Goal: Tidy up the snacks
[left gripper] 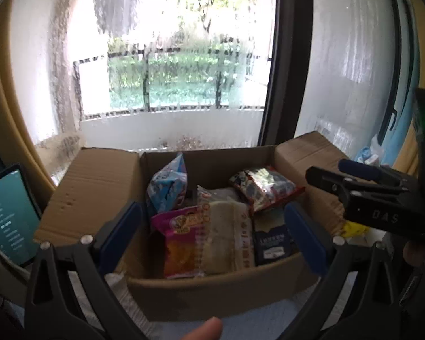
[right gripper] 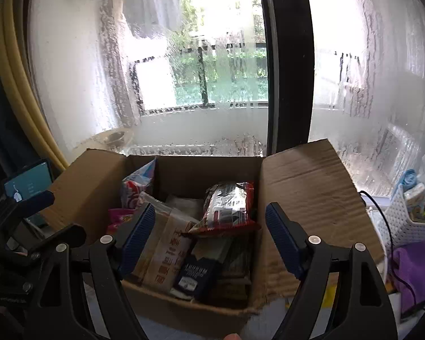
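Right wrist, tongs [right gripper: 209, 235] wide, box [right gripper: 306, 181] flaps splayed

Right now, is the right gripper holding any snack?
No. In the right wrist view the right gripper stands open and empty in front of the cardboard box, with the red packet lying inside it.

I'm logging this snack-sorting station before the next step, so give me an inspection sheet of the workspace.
Surface: pale top, mostly hidden under the cardboard box.
Job's things: box flaps open; inside, red packet on top, pink bag, beige pack, dark blue pack, blue-white bag.
Clutter: white basket, purple cloth, tablet.
Grippers: left gripper and right gripper open, empty.
Cables: black cable by basket.
Surroundings: wet window.
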Demonstrator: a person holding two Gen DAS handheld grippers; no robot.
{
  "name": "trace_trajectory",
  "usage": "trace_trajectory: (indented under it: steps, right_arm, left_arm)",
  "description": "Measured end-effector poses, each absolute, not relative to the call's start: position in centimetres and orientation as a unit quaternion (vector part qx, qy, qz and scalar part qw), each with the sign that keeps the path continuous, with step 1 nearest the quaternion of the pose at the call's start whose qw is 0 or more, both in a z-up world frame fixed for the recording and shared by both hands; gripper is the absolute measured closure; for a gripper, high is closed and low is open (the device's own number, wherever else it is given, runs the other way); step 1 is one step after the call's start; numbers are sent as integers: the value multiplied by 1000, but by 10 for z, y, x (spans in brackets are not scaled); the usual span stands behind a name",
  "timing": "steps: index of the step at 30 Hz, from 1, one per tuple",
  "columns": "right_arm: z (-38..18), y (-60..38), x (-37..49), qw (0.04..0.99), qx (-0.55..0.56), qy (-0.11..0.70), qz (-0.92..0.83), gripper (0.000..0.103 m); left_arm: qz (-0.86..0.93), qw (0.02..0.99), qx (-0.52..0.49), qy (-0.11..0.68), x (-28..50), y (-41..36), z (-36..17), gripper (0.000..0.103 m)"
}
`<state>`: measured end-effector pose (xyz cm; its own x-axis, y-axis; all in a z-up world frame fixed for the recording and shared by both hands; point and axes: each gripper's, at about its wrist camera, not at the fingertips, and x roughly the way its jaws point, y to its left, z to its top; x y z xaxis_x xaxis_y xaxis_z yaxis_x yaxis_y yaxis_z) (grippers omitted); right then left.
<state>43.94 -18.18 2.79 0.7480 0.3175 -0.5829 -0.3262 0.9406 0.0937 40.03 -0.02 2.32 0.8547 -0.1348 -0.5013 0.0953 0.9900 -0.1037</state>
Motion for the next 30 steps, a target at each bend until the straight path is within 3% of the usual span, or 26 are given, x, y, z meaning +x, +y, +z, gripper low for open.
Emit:
trace_trajectory:
  steps: [16, 30]
  right_arm:
    - [66, -190, 356, 944, -21, 277, 180, 20]
    - [60, -221, 260, 955, -29, 225, 190, 20]
  left_arm:
    - [-56, 975, -53, 208, 298, 6, 59, 1]
    - [-20, 981, -89, 173, 193, 0, 20, 1]
